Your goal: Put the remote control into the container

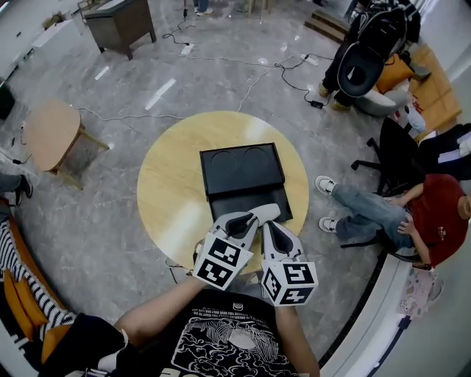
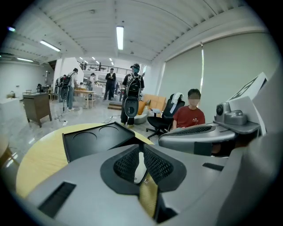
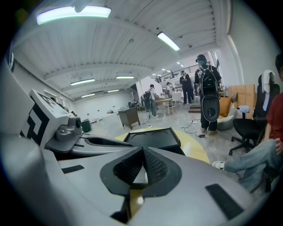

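A black container (image 1: 243, 171) lies in the middle of the round yellow table (image 1: 169, 191). Its lid, with two round dents, is flipped open to the far side, and the dark tray part (image 1: 254, 205) is nearer me. I see no remote control in any view. Both grippers hover side by side over the table's near edge, just short of the tray. My left gripper (image 1: 263, 214) has its pads together at the tips with nothing between them (image 2: 140, 149). My right gripper (image 1: 271, 227) is shut too and holds nothing (image 3: 142, 151). The container (image 2: 95, 139) (image 3: 152, 137) lies ahead of both.
A person in a red shirt (image 1: 434, 217) sits at the right beside an office chair (image 1: 394, 158). A small wooden side table (image 1: 51, 132) stands at the left and a dark cabinet (image 1: 121, 22) at the back. Cables (image 1: 250, 81) run across the floor.
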`<action>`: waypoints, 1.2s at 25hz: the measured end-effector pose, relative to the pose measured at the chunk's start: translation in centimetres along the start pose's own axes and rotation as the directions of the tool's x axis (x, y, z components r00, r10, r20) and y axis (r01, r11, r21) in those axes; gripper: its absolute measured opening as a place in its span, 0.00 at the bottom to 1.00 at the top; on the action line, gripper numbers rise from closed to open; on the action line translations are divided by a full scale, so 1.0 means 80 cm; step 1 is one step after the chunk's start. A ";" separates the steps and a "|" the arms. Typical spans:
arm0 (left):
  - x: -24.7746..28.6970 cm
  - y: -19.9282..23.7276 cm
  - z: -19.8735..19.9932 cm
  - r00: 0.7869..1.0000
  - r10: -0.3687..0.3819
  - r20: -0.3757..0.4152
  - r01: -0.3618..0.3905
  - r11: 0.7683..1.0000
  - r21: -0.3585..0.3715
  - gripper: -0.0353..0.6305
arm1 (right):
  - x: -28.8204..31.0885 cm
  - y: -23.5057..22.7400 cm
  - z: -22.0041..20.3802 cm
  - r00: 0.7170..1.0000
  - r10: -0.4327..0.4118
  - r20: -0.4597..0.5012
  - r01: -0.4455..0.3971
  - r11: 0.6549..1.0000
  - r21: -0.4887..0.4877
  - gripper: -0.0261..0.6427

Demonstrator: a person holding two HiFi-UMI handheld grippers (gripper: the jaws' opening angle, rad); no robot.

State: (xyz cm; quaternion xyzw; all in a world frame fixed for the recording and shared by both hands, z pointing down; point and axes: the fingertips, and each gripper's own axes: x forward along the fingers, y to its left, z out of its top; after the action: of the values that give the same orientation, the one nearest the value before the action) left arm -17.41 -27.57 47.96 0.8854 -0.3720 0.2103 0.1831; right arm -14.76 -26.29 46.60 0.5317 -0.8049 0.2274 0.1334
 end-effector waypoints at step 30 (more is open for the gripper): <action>-0.063 -0.113 -0.008 0.976 0.209 0.065 -0.204 0.977 -0.068 0.08 | -0.114 0.004 -0.017 0.986 0.166 0.032 -0.161 0.979 -0.121 0.07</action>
State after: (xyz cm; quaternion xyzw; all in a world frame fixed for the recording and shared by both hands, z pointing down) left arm -14.14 -18.42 44.41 0.8429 -0.4746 0.1848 0.1735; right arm -11.48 -18.21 43.53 0.4596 -0.8605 0.1782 0.1285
